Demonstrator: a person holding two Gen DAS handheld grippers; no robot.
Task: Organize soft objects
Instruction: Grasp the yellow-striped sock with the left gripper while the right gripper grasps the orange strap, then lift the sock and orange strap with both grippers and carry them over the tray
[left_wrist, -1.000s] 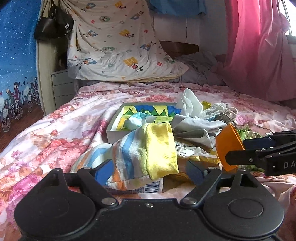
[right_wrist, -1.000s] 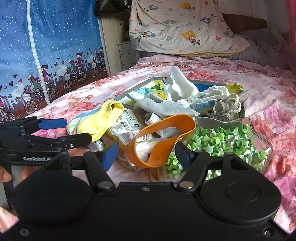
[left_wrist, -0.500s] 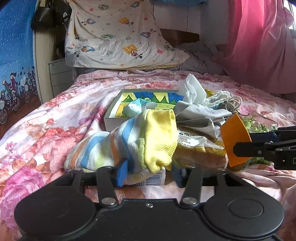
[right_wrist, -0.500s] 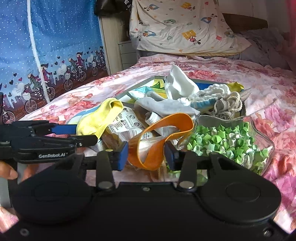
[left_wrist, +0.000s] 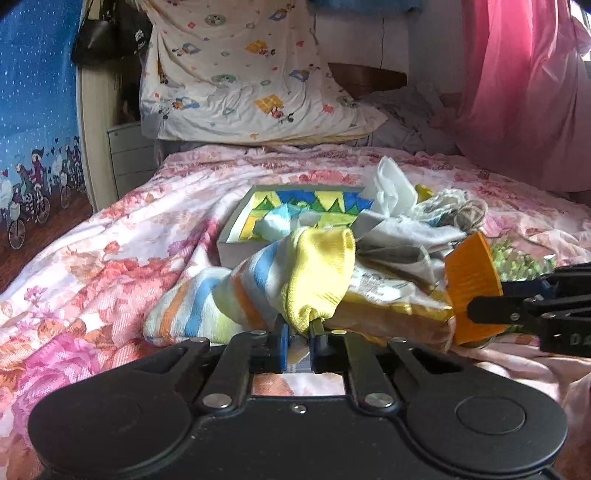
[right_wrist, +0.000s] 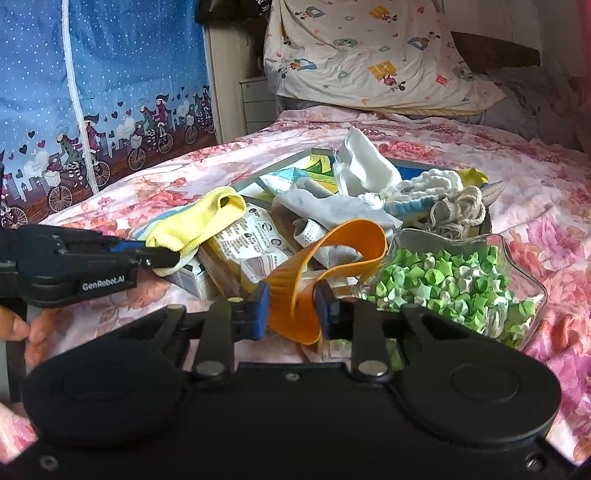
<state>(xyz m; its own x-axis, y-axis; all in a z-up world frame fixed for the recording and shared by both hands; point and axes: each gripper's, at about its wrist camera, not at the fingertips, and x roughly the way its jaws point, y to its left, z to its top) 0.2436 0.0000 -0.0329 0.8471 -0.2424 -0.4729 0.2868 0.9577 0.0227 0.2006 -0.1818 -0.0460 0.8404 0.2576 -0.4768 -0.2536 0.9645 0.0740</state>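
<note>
- Striped sock (left_wrist: 258, 291) with the yellow cuff sits dead centre of the left wrist view, draped over a snack packet (left_wrist: 388, 295) on the floral bedspread (left_wrist: 110, 266).
- Left gripper (left_wrist: 298, 338) has just been closing and is now clenched on the sock's yellow cuff, fabric bunched right between the blue pads. In the right wrist view you can see it coming in from the left edge with the cuff (right_wrist: 199, 225) in its tips.
- Right gripper (right_wrist: 291, 308) has also just been closing, and its pads now pinch the orange band (right_wrist: 332, 258) at lower centre of that frame.
- Just right of the band there's a clear wavy-edged bowl (right_wrist: 517, 251) full of little green paper stars.
- Behind the pile, toward the middle of the frame, a shallow box (left_wrist: 236, 236) with a colourful print inside holds a heap of white and grey socks (right_wrist: 369, 184).
- A cartoon-print pillow (left_wrist: 240, 74) leans at the top, pink curtain (left_wrist: 517, 92) upper right.
- A person's fingers (right_wrist: 18, 328) show at the far left edge.
</note>
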